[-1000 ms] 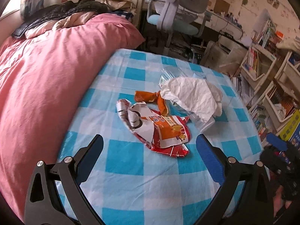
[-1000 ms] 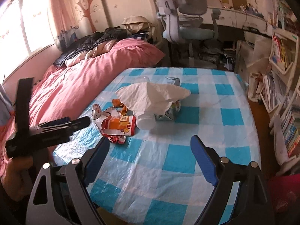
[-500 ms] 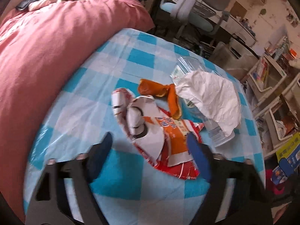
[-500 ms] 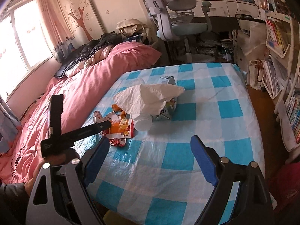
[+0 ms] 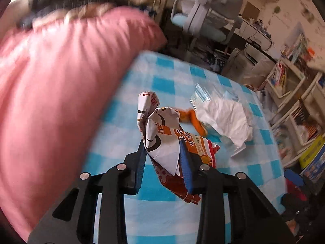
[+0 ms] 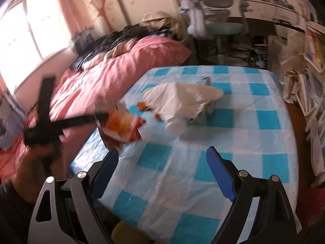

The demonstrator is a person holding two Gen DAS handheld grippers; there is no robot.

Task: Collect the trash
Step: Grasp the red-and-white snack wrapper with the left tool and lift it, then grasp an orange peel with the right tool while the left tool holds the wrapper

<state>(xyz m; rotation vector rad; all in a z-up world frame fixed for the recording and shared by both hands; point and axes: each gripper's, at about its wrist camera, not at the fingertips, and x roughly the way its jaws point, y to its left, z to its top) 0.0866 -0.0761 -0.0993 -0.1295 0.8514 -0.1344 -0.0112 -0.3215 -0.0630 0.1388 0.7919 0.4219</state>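
My left gripper is shut on a crumpled red, orange and white snack wrapper and holds it lifted above the blue checked table. From the right wrist view the wrapper hangs from the left gripper over the table's left edge. An orange peel, a white crumpled tissue and a clear plastic cup under it lie on the table. My right gripper is open and empty above the near part of the table.
A pink quilted bed runs along the table's left side. A desk chair stands behind the table. Bookshelves stand at the right. A small packet lies under the tissue.
My left gripper dropped onto the snack wrapper, shut on it and lifted it off the table. The right gripper stayed open and shifted only slightly.
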